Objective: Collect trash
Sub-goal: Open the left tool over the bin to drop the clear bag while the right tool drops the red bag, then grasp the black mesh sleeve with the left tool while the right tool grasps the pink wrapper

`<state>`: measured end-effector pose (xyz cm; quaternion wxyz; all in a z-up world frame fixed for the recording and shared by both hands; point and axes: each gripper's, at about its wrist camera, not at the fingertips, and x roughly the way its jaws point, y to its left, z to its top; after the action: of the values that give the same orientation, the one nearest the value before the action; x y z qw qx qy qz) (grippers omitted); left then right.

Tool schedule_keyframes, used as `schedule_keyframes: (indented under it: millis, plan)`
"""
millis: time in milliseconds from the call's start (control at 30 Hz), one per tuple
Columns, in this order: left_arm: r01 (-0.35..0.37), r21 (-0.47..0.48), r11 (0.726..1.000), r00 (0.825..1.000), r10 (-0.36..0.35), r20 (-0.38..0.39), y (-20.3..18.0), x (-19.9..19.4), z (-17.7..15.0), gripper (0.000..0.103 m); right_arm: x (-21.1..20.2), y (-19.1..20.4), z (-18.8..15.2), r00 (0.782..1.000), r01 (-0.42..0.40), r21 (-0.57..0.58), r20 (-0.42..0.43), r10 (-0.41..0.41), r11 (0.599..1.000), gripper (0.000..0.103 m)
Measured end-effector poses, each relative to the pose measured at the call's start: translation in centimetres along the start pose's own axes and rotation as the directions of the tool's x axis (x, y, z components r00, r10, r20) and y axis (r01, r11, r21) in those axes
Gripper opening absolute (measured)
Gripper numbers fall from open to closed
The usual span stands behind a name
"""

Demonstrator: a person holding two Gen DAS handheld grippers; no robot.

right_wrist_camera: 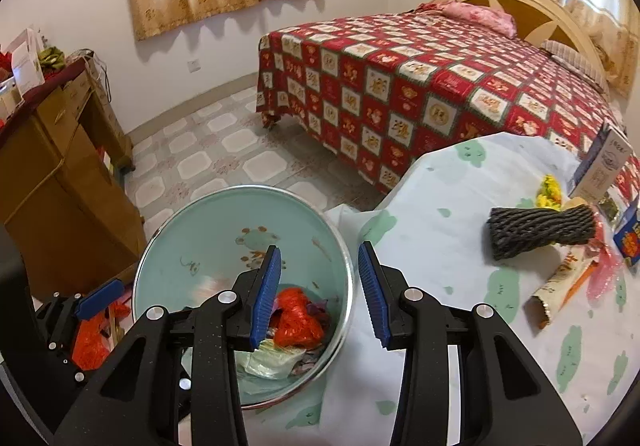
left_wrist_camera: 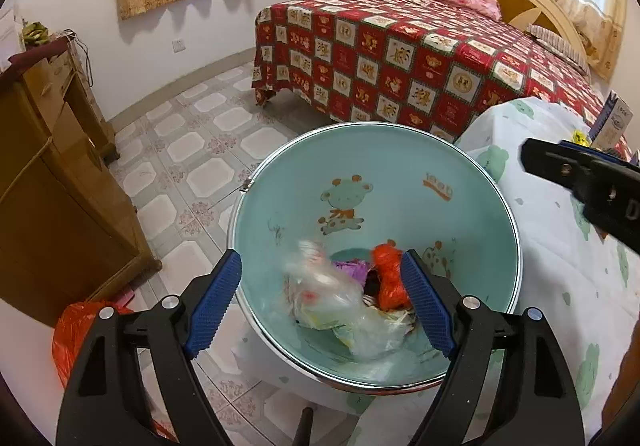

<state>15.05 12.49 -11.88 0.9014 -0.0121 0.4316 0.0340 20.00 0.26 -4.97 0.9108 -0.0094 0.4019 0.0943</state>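
Note:
My left gripper (left_wrist_camera: 320, 262) hangs open over a teal bin (left_wrist_camera: 400, 174) with cartoon prints. A blurred clear plastic bag (left_wrist_camera: 328, 298) lies below its fingers inside the bin, touching neither pad. An orange crumpled bag (left_wrist_camera: 386, 282) and a purple wrapper (left_wrist_camera: 352, 268) also lie in the bin. My right gripper (right_wrist_camera: 320, 248) stands partly open with nothing between its fingers, over the bin's rim (right_wrist_camera: 344, 246) and the table's edge. On the table (right_wrist_camera: 440, 230) lie a dark foam net sleeve (right_wrist_camera: 540, 232), a yellow scrap (right_wrist_camera: 548, 194), a paper wrapper (right_wrist_camera: 560, 282) and pink plastic (right_wrist_camera: 604, 270).
A table with a white, green-printed cloth stands right of the bin, with boxes (right_wrist_camera: 604, 162) at its far edge. A bed (right_wrist_camera: 420, 78) with a red patterned cover lies behind. A wooden cabinet (right_wrist_camera: 48, 166) stands at the left, an orange bag (left_wrist_camera: 76, 338) on the tiled floor.

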Motion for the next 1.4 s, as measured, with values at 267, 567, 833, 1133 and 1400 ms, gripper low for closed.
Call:
schedule_keyframes:
  millis: [267, 567, 833, 1133, 1400]
  plan:
    - [-0.048, -0.031, 0.998, 0.998, 0.05, 0.045, 0.6, -1.0, 0.0, 0.086, -1.9, -1.9, -0.5, 0.998, 0.052, 0.055, 0.04, -0.054, 0.997, 0.052]
    - [-0.014, 0.039, 0.999, 0.996, 0.01, 0.093, -1.6, -2.0, -0.4, 0.086, -3.6, -7.9, -3.4, 0.993, 0.113, 0.157, 0.024, -0.118, 0.981, 0.052]
    - [0.046, 0.079, 0.996, 0.991, -0.055, 0.123, -4.6, -3.3, -1.2, 0.086, -5.3, -13.0, -6.1, 0.982, 0.182, 0.236, 0.003, -0.188, 0.955, 0.052]
    - [0.131, 0.197, 0.972, 0.982, -0.154, 0.109, -10.4, -4.3, -1.3, 0.086, -7.9, -19.0, -8.6, 0.962, 0.259, 0.292, 0.001, -0.272, 0.92, 0.052]
    - [0.231, 0.325, 0.917, 0.953, -0.281, 0.116, -16.2, -4.1, 1.9, 0.086, -8.6, -26.4, -8.1, 0.955, 0.282, 0.319, -0.004, -0.297, 0.905, 0.056]
